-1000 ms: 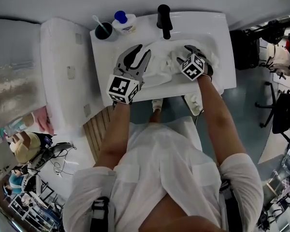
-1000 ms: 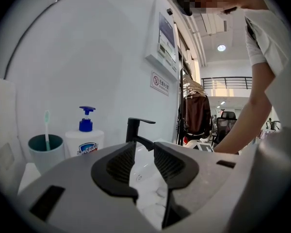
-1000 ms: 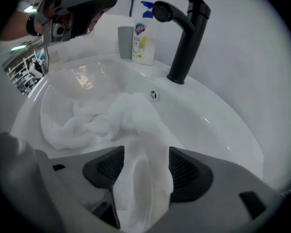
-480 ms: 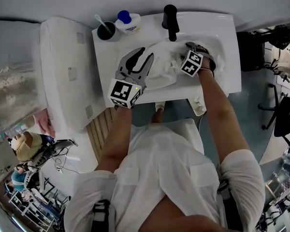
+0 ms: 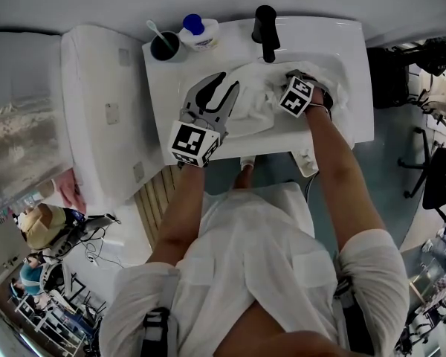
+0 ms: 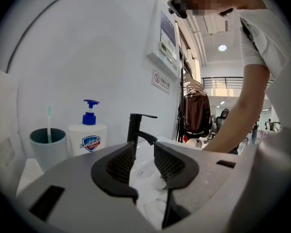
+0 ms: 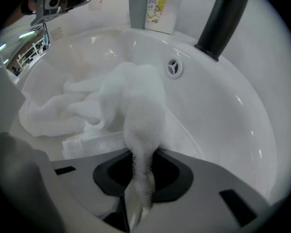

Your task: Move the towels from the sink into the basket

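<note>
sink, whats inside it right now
White towels lie heaped in the sink. The right gripper, whose jaws have just been closing, pinches one fold. The basin floor under the heap is covered.

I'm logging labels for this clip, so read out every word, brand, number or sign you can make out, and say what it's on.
"Safeguard": on the front label of the pump bottle.
Wall sign with a red prohibition circle: its characters are too small to read.
Wall panel above it: print blurred.
Back label of the bottle, right gripper view: too small to read.
No readable numbers.
</note>
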The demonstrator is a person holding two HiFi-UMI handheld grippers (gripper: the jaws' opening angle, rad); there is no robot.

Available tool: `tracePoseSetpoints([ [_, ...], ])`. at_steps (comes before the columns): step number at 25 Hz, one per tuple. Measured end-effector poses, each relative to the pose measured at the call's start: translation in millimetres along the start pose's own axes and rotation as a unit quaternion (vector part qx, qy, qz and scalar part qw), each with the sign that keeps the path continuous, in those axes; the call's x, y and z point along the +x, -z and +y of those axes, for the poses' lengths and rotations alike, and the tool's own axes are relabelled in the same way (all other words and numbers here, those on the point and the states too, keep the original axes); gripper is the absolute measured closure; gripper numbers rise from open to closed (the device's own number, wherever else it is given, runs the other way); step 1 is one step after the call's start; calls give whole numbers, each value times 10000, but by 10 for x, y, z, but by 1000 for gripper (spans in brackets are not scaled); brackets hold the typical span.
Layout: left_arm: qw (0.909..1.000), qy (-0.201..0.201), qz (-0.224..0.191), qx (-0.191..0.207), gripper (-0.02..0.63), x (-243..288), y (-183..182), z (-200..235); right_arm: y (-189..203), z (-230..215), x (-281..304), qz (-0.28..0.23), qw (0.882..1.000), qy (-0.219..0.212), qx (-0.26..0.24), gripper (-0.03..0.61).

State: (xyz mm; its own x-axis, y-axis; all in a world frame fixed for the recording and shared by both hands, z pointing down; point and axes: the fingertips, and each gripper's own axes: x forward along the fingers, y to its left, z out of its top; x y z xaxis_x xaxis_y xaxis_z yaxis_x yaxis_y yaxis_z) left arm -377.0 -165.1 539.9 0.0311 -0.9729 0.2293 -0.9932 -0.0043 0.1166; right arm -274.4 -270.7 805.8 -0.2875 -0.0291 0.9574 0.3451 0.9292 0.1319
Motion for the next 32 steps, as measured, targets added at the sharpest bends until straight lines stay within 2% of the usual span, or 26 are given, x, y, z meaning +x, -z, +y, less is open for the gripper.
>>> tracePoseSetpoints([
  [6, 10000, 70, -19, 50, 492, -8, -53, -33, -1, 34, -64, 77, 9993, 370, 77, 497],
  [11, 9999, 109, -71, 105, 492, -13, -140, -89, -61, 15, -329, -254, 9972, 672, 191, 502],
  [16, 9995, 228, -163, 174, 492, 8, -269, -229, -98, -18, -693, -734, 9894, 1083, 623, 502],
  [25, 9976, 454, -380, 352, 492, 70, -566, -538, -46, -102, -1504, -1692, 9533, 1864, 1669, 503],
  [32, 9953, 652, -537, 474, 492, 147, -769, -849, 136, -180, -2189, -2337, 9143, 2432, 2244, 503],
])
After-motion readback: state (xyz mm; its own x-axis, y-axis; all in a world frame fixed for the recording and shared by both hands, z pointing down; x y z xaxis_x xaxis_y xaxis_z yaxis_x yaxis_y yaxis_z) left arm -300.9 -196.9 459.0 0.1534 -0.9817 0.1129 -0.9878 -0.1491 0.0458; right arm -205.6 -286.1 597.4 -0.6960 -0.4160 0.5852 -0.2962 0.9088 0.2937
